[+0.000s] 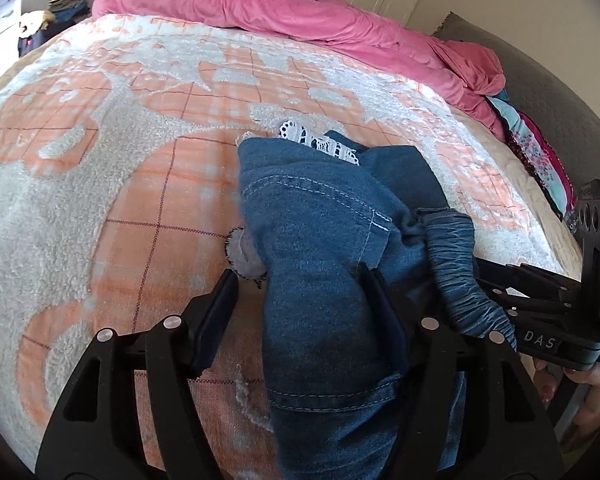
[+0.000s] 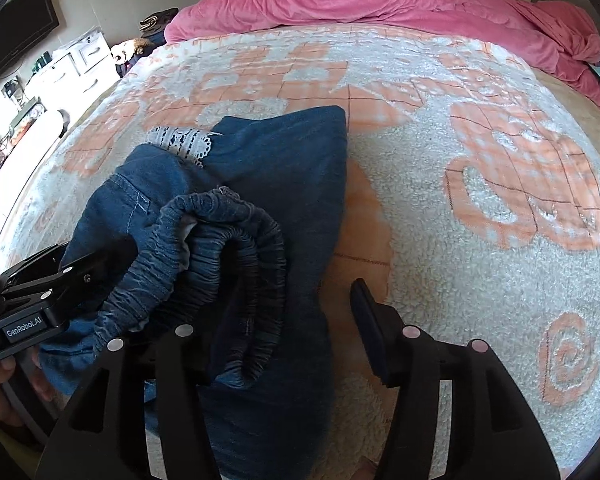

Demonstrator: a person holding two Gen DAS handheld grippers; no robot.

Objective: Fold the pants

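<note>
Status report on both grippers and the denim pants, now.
Left gripper open, right gripper open. Blue denim pants bunched on peach-and-white fleece blanket, cloth between both jaws. Nothing in the way.

Bright daylight from left, blown-out glare at left edge, soft shadows, heavy fisheye warp, dark vignetted corners, sharp mid-frame.

The pants (image 1: 320, 248) run off the bottom edge, their legs unseen.
</note>
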